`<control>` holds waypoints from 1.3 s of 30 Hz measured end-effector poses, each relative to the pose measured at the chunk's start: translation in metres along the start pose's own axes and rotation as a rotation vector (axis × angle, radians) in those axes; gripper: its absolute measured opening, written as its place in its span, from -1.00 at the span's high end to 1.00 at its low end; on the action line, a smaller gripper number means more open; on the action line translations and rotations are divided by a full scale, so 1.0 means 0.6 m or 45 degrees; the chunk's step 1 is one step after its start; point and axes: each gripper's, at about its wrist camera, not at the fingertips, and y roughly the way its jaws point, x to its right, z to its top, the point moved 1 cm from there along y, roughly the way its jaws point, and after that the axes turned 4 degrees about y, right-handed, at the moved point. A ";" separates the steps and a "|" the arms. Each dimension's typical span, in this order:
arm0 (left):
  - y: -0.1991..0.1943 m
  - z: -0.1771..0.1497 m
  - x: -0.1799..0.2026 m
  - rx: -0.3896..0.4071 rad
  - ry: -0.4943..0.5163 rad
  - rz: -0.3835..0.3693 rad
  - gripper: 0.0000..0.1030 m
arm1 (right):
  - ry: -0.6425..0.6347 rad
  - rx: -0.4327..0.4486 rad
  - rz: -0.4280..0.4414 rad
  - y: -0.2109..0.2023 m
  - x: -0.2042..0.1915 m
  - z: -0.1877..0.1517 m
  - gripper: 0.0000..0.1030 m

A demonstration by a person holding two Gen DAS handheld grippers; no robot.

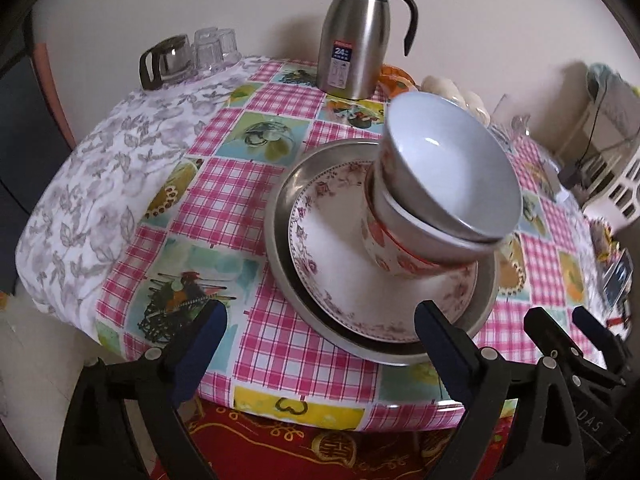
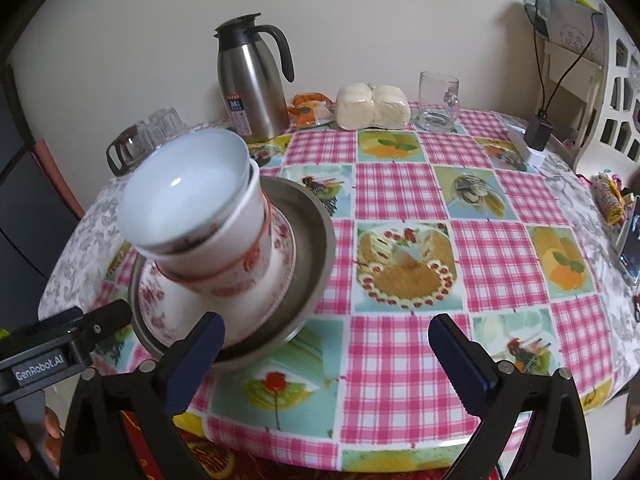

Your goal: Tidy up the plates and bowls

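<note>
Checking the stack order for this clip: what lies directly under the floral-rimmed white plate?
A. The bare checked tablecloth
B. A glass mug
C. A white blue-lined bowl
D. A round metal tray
D: the floral-rimmed white plate sits inside the round metal tray, whose rim rings it, with stacked bowls on top.

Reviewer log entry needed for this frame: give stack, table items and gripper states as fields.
stack: white bowl nested in patterned bowl, on floral plate, in metal plate
stack tilt: bowls look tilted
behind: steel jug, glasses
surface: checked tablecloth
left gripper: open, empty
right gripper: open, empty
</note>
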 end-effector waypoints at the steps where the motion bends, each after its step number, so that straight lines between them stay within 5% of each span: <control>1: -0.002 -0.003 0.004 -0.002 0.007 0.019 -0.85 | -0.002 -0.002 -0.003 -0.001 0.003 -0.003 -1.00; 10: 0.004 -0.023 0.037 -0.057 0.080 0.143 -0.85 | -0.001 -0.023 -0.042 -0.009 0.033 -0.016 -1.00; 39: 0.021 -0.038 0.031 -0.128 0.051 0.195 -0.84 | 0.002 -0.052 -0.037 -0.007 0.049 -0.024 -1.00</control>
